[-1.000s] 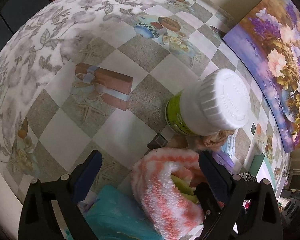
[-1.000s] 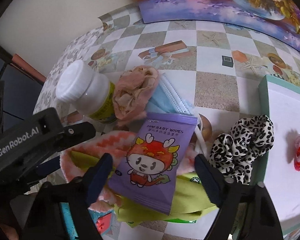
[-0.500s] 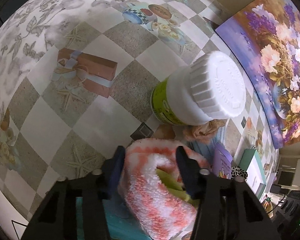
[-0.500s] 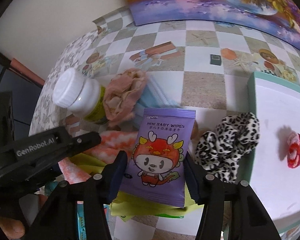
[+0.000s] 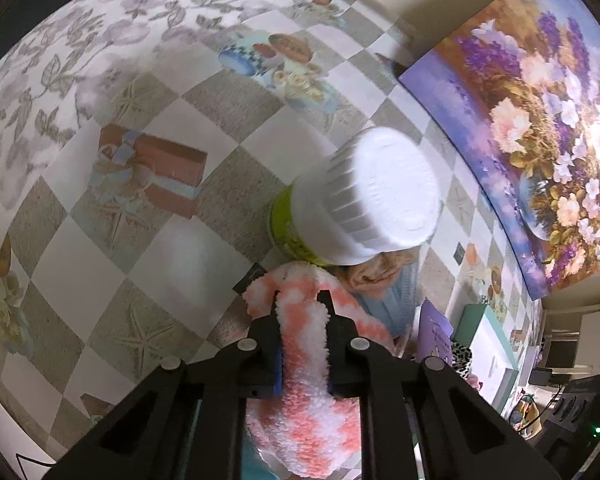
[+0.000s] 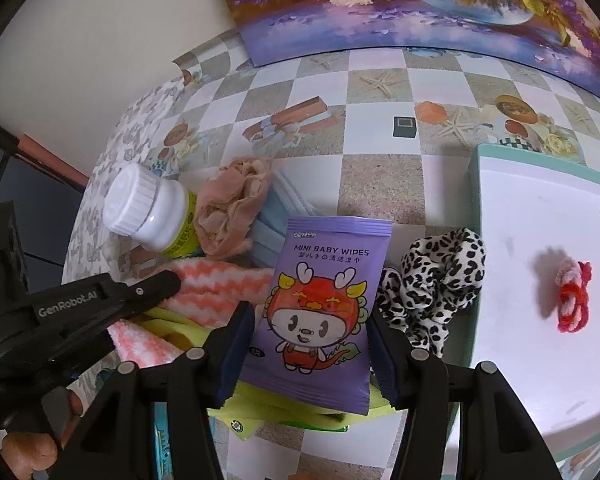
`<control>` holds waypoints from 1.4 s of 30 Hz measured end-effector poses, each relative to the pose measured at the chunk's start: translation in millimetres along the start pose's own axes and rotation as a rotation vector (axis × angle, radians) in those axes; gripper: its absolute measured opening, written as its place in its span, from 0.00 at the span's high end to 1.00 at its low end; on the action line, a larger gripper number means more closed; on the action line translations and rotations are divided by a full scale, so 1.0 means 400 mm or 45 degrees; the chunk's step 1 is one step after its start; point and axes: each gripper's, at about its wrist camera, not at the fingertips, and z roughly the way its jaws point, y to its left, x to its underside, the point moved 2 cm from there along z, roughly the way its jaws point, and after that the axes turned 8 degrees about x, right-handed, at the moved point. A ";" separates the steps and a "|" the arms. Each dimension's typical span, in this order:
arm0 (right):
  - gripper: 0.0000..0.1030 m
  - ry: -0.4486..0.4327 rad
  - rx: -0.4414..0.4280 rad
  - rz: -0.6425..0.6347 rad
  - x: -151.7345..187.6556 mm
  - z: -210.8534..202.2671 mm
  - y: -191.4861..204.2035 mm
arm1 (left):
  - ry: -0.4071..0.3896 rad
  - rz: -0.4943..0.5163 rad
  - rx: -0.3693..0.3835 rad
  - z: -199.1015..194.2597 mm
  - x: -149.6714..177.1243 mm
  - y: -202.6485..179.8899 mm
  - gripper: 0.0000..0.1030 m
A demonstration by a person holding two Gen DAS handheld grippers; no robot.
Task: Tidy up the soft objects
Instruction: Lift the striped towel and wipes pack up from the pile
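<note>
Dim indoor light, fisheye warp, bottle cap (image 5: 384,196) blurred.

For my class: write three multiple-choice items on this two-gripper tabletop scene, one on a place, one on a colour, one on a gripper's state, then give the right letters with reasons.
1. Where does the red yarn piece lie?
A. on the white tray
B. under the bottle
C. on the wipes pack

2. What colour is the baby wipes pack?
A. green
B. purple
C. white

3. What is the left gripper doing?
A. hanging open over bare cloth
B. clamping the bottle cap
C. shut on the fuzzy sock

Answers:
1 A, it sits alone on the white tray at right.
2 B, its wrapper is purple with a red dragon figure.
3 C, both fingers press into the orange and white fuzzy sock, while the white-capped bottle stands apart beyond it.
</note>
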 end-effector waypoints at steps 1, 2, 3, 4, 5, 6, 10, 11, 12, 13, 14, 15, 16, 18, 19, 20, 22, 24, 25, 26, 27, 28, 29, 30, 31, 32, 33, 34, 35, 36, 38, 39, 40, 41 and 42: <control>0.44 -0.005 0.000 0.001 -0.001 -0.005 -0.002 | -0.005 0.008 0.005 -0.006 -0.001 -0.005 0.86; 0.44 -0.012 0.000 0.003 -0.002 -0.012 -0.004 | -0.010 0.018 0.008 -0.011 -0.002 -0.011 0.86; 0.44 -0.018 0.000 0.006 -0.003 -0.017 -0.006 | -0.016 0.026 0.011 -0.015 -0.004 -0.019 0.86; 0.44 -0.024 0.000 0.010 -0.004 -0.023 -0.009 | -0.024 0.036 0.015 -0.025 -0.004 -0.024 0.86; 0.44 -0.030 -0.001 0.014 -0.006 -0.030 -0.011 | -0.031 0.046 0.018 -0.032 -0.003 -0.025 0.86; 0.44 -0.036 -0.002 0.019 -0.007 -0.037 -0.015 | -0.038 0.056 0.023 -0.039 -0.001 -0.029 0.86; 0.44 -0.058 -0.003 0.033 -0.010 -0.059 -0.027 | -0.045 0.079 0.061 -0.057 0.003 -0.052 0.86; 0.44 -0.062 -0.003 0.035 -0.010 -0.062 -0.031 | -0.044 0.077 0.071 -0.061 0.005 -0.055 0.86; 0.44 -0.066 -0.003 0.039 -0.010 -0.067 -0.034 | -0.044 0.075 0.077 -0.064 0.006 -0.056 0.86; 0.44 -0.071 -0.003 0.042 -0.011 -0.071 -0.037 | -0.045 0.072 0.077 -0.065 0.005 -0.055 0.86; 0.44 -0.073 -0.002 0.044 -0.011 -0.074 -0.039 | -0.043 0.069 0.075 -0.065 0.005 -0.054 0.86; 0.44 -0.076 0.000 0.046 -0.011 -0.077 -0.041 | -0.039 0.066 0.074 -0.063 0.005 -0.053 0.86; 0.44 -0.078 0.003 0.048 -0.012 -0.080 -0.043 | -0.033 0.061 0.071 -0.062 0.005 -0.052 0.86; 0.44 -0.081 0.007 0.048 -0.012 -0.083 -0.047 | -0.029 0.053 0.057 -0.060 0.004 -0.048 0.86; 0.44 -0.081 0.008 0.048 -0.012 -0.083 -0.048 | -0.030 0.048 0.055 -0.059 0.003 -0.046 0.86; 0.44 -0.080 0.009 0.049 -0.011 -0.084 -0.049 | -0.028 0.045 0.052 -0.058 0.003 -0.044 0.86; 0.44 -0.079 0.010 0.050 -0.012 -0.085 -0.050 | -0.030 0.039 0.045 -0.059 0.003 -0.040 0.86; 0.44 -0.078 0.013 0.048 -0.012 -0.085 -0.050 | -0.034 0.037 0.044 -0.062 0.002 -0.037 0.86; 0.44 -0.077 0.014 0.048 -0.012 -0.085 -0.050 | -0.044 0.038 0.045 -0.067 0.001 -0.036 0.86; 0.44 -0.076 0.014 0.048 -0.012 -0.085 -0.051 | -0.054 0.038 0.043 -0.073 0.000 -0.036 0.86; 0.44 -0.075 0.014 0.047 -0.012 -0.085 -0.051 | -0.064 0.046 0.042 -0.080 -0.001 -0.038 0.86; 0.44 -0.076 0.015 0.046 -0.011 -0.085 -0.050 | -0.077 0.058 0.043 -0.087 -0.002 -0.041 0.86; 0.44 -0.076 0.015 0.048 -0.011 -0.085 -0.051 | -0.087 0.066 0.044 -0.095 -0.003 -0.044 0.86; 0.44 -0.076 0.015 0.047 -0.011 -0.086 -0.051 | -0.094 0.075 0.047 -0.100 -0.003 -0.047 0.86; 0.44 -0.077 0.016 0.048 -0.010 -0.086 -0.051 | -0.104 0.082 0.055 -0.107 -0.004 -0.051 0.86; 0.44 -0.078 0.016 0.047 -0.010 -0.086 -0.052 | -0.109 0.091 0.061 -0.113 -0.003 -0.056 0.86; 0.44 -0.079 0.017 0.045 -0.009 -0.087 -0.052 | -0.110 0.100 0.067 -0.117 -0.003 -0.059 0.86; 0.44 -0.080 0.019 0.044 -0.008 -0.089 -0.053 | -0.115 0.116 0.082 -0.126 -0.002 -0.066 0.86; 0.44 -0.081 0.020 0.045 -0.009 -0.089 -0.052 | -0.120 0.126 0.095 -0.132 -0.001 -0.072 0.86; 0.44 -0.084 0.020 0.046 -0.009 -0.092 -0.053 | -0.125 0.133 0.114 -0.140 -0.001 -0.079 0.86; 0.44 -0.091 0.020 0.046 -0.010 -0.099 -0.055 | -0.129 0.152 0.178 -0.156 0.002 -0.095 0.86; 0.44 -0.098 0.021 0.047 -0.010 -0.105 -0.056 | -0.130 0.166 0.201 -0.162 0.004 -0.105 0.86; 0.44 -0.102 0.022 0.047 -0.010 -0.109 -0.056 | -0.132 0.182 0.213 -0.168 0.007 -0.115 0.86; 0.44 -0.106 0.023 0.049 -0.010 -0.114 -0.057 | -0.138 0.199 0.214 -0.172 0.010 -0.124 0.86; 0.44 -0.111 0.024 0.051 -0.010 -0.119 -0.059 | -0.143 0.218 0.208 -0.175 0.013 -0.133 0.86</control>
